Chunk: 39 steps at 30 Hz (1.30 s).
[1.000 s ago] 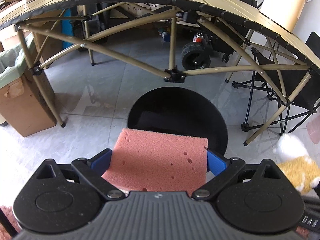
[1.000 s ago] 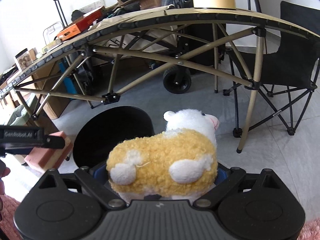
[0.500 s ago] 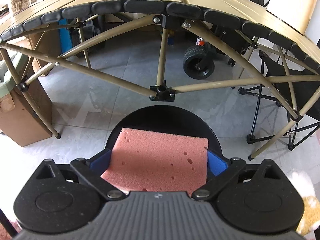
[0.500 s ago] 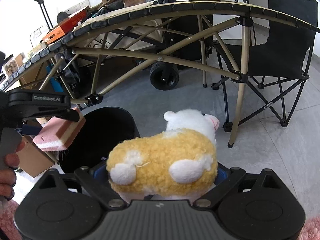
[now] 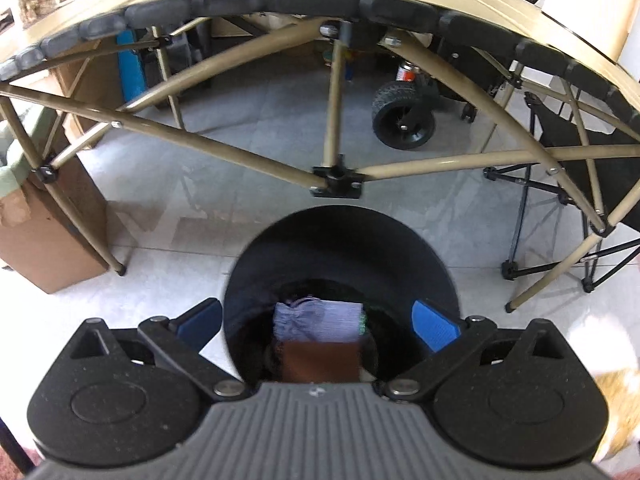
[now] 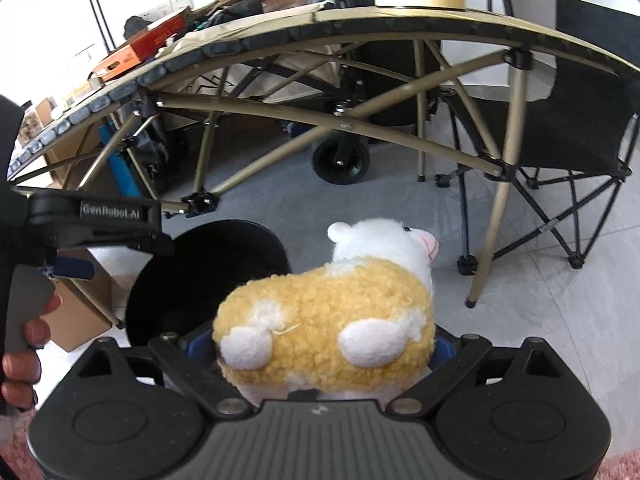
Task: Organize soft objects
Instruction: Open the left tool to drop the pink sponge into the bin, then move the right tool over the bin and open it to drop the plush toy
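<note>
My left gripper point(image 5: 318, 320) stands open right above a black round bin point(image 5: 340, 240) on the floor, nothing between its blue pads point(image 5: 436, 326). Down inside the bin lie the pink sponge point(image 5: 320, 362), dark in the shadow, and a lilac cloth point(image 5: 320, 318). My right gripper point(image 6: 320, 346) is shut on a yellow and white plush sheep point(image 6: 328, 316), held to the right of the bin point(image 6: 208, 272). In the right wrist view the left gripper point(image 6: 100, 224) hangs over the bin's left rim, with a person's hand point(image 6: 24, 360) on its handle.
A folding table's tan frame point(image 5: 336, 120) and legs point(image 6: 496, 216) arch just behind the bin. A cardboard box point(image 5: 48, 232) stands at the left, a black folding chair point(image 6: 580, 128) at the right, a cart wheel point(image 5: 404, 120) beyond. Pink rug point(image 6: 16, 452) shows at the near edge.
The left gripper has opened over the bin and the pink sponge has dropped out of it into the bin. The right gripper still holds the plush sheep.
</note>
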Each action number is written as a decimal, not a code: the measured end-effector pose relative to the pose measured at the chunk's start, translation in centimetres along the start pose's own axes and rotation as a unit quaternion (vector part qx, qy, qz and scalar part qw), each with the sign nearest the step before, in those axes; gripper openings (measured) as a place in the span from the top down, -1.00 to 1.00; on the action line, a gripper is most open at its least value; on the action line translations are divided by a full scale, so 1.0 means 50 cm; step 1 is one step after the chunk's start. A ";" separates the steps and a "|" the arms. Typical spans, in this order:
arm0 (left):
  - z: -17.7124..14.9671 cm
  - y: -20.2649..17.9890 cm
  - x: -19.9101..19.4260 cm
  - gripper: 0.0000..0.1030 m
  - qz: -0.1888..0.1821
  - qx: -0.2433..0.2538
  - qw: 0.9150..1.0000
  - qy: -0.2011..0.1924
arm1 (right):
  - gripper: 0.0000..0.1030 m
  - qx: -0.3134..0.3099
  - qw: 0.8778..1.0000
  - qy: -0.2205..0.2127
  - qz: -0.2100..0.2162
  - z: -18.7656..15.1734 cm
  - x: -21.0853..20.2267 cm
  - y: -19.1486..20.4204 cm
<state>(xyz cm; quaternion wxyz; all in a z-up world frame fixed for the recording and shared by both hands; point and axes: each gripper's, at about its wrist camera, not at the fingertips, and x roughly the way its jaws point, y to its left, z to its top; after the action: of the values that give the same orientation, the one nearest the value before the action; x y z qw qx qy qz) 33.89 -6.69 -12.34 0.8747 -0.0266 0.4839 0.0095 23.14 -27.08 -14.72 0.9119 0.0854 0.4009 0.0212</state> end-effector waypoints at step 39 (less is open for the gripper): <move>-0.062 0.238 -0.267 -1.00 -0.015 -0.070 0.987 -0.146 | -1.00 -0.057 0.997 -0.021 0.051 0.100 -0.032 0.223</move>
<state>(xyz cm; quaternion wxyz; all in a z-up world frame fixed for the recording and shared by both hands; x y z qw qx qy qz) 23.66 5.13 -3.12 0.9321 -0.0931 0.3483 0.0341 26.07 -16.98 -8.30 0.9211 0.0542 0.3752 0.0885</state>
